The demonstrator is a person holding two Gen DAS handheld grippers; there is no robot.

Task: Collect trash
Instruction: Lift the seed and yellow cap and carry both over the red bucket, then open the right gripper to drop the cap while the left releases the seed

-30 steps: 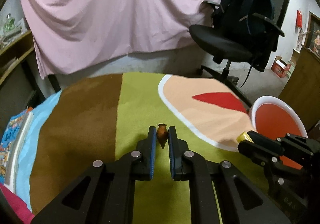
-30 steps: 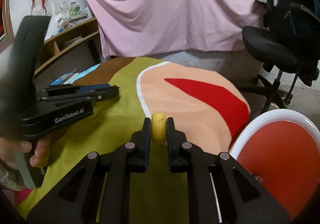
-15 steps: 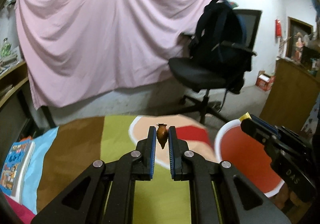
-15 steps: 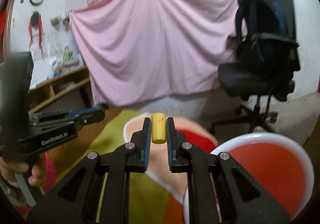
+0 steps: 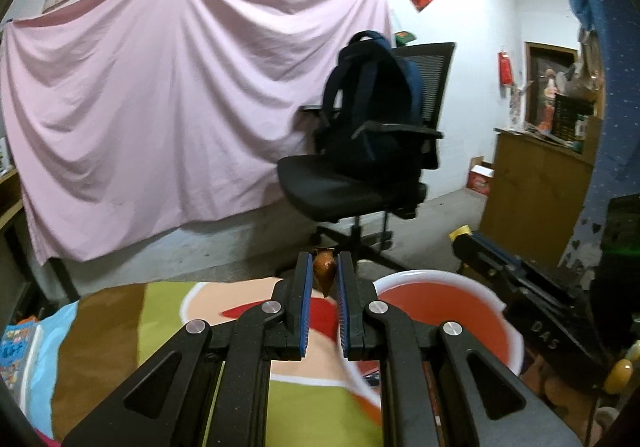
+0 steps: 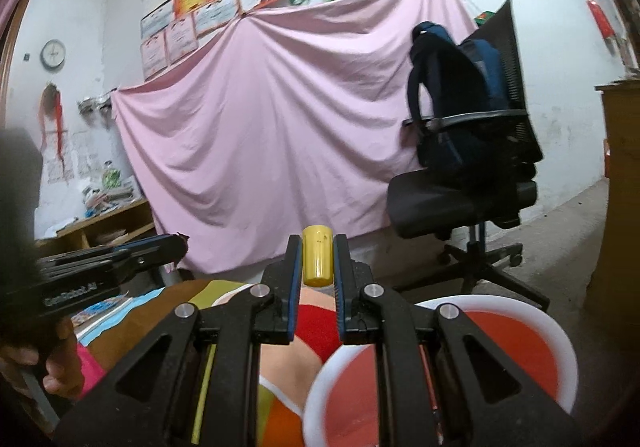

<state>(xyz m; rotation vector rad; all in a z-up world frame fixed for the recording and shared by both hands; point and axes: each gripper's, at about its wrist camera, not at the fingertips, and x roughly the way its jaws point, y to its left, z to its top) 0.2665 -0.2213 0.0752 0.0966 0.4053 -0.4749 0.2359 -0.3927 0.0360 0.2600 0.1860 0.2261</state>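
The left gripper [image 5: 324,276] pinches a small brown scrap [image 5: 324,270]; the right gripper [image 6: 317,263] clamps a yellow cap [image 6: 317,261]. Both are held in the air above the blanket's [image 5: 168,307] far edge, near a red bin [image 6: 560,335].

Pink sheet [image 5: 160,107] draped across white wall [image 6: 100,7]. Certificates [image 6: 208,7] pinned above sheet; round clock [image 6: 53,53] left of them. Black office chair [image 5: 360,183] right of sheet, dark backpack [image 5: 372,107] on seat. Wooden cabinet [image 5: 536,187] right of chair. Grey floor [image 5: 448,211] under chair.
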